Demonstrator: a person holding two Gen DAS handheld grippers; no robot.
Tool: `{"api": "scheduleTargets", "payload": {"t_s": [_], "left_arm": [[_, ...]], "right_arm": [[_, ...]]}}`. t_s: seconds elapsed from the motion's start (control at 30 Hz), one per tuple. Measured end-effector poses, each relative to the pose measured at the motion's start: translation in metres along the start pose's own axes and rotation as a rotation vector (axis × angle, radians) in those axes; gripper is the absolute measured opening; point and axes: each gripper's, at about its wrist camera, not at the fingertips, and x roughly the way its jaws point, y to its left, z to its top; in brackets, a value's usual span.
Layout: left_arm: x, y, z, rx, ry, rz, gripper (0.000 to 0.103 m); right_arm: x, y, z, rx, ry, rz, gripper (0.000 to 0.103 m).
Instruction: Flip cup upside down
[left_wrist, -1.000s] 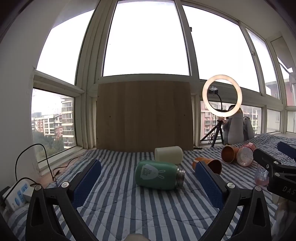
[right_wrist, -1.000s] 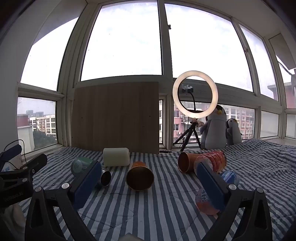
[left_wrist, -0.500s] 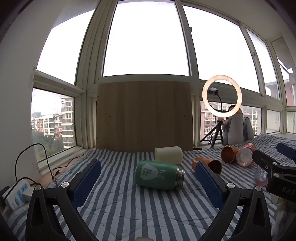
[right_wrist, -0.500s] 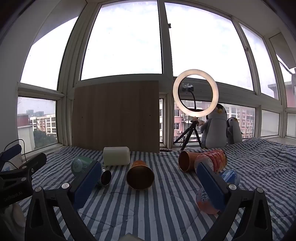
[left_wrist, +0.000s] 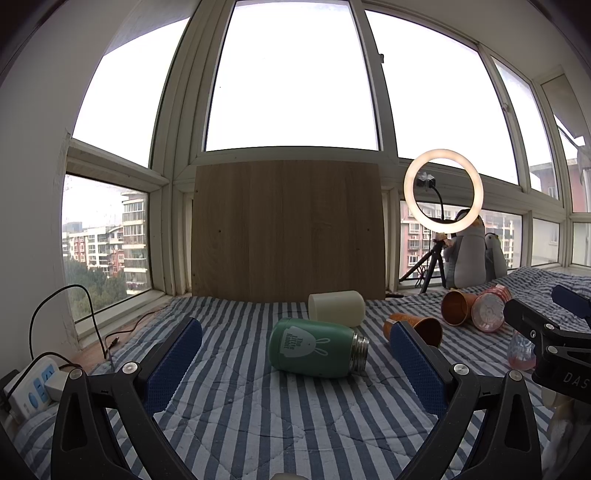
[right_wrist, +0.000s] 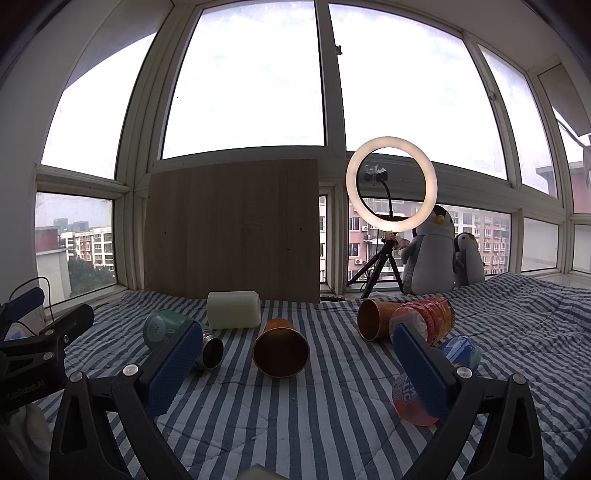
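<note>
Several cups lie on their sides on a blue-and-white striped cloth (left_wrist: 258, 424). A green flask-style cup (left_wrist: 314, 348) with a steel neck lies straight ahead of my left gripper (left_wrist: 295, 354), which is open and holds nothing. A cream cup (left_wrist: 336, 307) lies behind it. A copper cup (right_wrist: 280, 348) faces my open right gripper (right_wrist: 291, 354), mouth toward the camera. The green cup (right_wrist: 162, 326) and cream cup (right_wrist: 232, 309) sit to its left. A second copper cup (right_wrist: 373, 319) lies at the right.
A red-labelled plastic bottle (right_wrist: 428, 315) and an orange drink bottle (right_wrist: 413, 398) lie at the right. A wooden board (right_wrist: 232, 229), ring light on a tripod (right_wrist: 391, 184) and two penguin toys (right_wrist: 430, 254) stand along the windows. A power strip (left_wrist: 31, 387) with cables lies far left.
Both views have shifted very slightly; the cups lie as they did and both grippers stay open.
</note>
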Motion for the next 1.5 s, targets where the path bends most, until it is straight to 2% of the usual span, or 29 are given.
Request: {"api": "scheduleTargets", "payload": {"t_s": [1.5], "left_arm": [[0.0005,0.0004,0.0009,-0.002,0.003,0.000,0.103]], "right_arm": [[0.0005,0.0026,-0.0023,0.002,0.006,0.002,0.102]]}}
